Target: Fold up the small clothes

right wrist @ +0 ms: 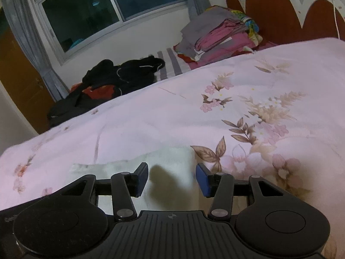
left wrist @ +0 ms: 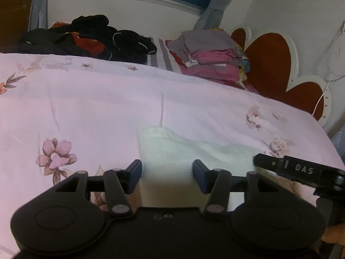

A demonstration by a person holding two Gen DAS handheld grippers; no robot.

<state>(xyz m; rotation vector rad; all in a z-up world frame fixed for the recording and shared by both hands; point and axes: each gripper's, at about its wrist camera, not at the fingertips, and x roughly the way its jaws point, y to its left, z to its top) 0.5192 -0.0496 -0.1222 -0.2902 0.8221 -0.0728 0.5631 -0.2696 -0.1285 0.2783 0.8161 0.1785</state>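
Note:
A small white ribbed garment (left wrist: 172, 151) lies flat on the pink floral bedspread (left wrist: 86, 108). My left gripper (left wrist: 167, 176) is open just above its near left part, jaws wide apart and empty. The right gripper's finger (left wrist: 269, 164) shows at the right edge of the garment in the left wrist view. In the right wrist view the white garment (right wrist: 168, 164) lies under my open right gripper (right wrist: 172, 179), which casts a shadow on it; nothing is between its jaws.
A heap of black and red clothes (left wrist: 86, 36) lies at the far left of the bed. A stack of folded pink and grey clothes (left wrist: 211, 51) sits at the far right by the red and white headboard (left wrist: 269, 60). A window (right wrist: 97, 10) is behind.

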